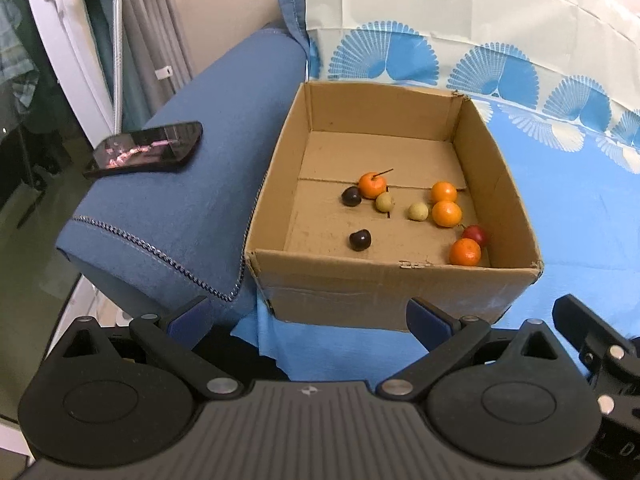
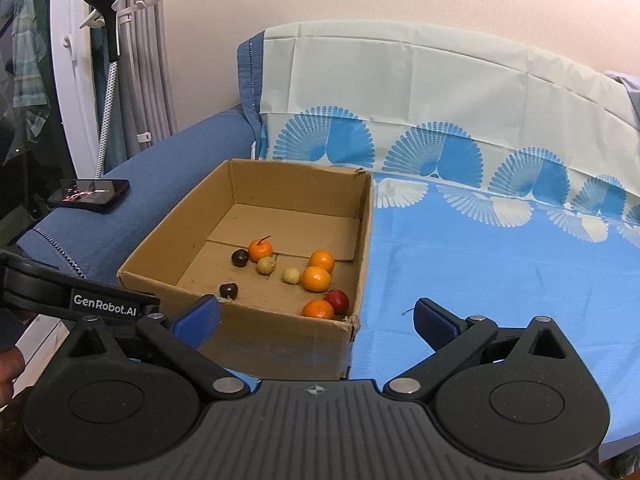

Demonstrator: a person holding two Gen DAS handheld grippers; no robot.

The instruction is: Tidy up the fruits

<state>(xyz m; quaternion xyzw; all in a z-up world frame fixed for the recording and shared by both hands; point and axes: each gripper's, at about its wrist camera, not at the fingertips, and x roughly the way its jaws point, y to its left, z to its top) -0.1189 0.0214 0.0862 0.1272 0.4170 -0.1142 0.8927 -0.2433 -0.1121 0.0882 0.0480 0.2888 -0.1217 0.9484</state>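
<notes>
Your left gripper [image 1: 310, 318] hangs with its blue-padded fingers spread wide and nothing between them, just in front of the near wall of the open brown cardboard box [image 1: 384, 284]. Your right gripper [image 2: 318, 320] is likewise spread and empty, straddling the box's near right corner. The box sits on the light blue fan-patterned cloth [image 2: 500, 272], pressed against the dark blue sofa armrest [image 1: 192, 184], where a black smartphone [image 1: 146, 150] lies with its screen lit.

All the fruit is on the box floor: four small orange tangerines (one with a thin stalk) [image 1: 372, 185], two dark purple plum-like fruits [image 1: 360, 239], two pale yellow-green round fruits [image 1: 418, 212] near the middle, and one red round fruit [image 1: 476, 235] touching the nearest tangerine [image 1: 465, 252] by the right wall
</notes>
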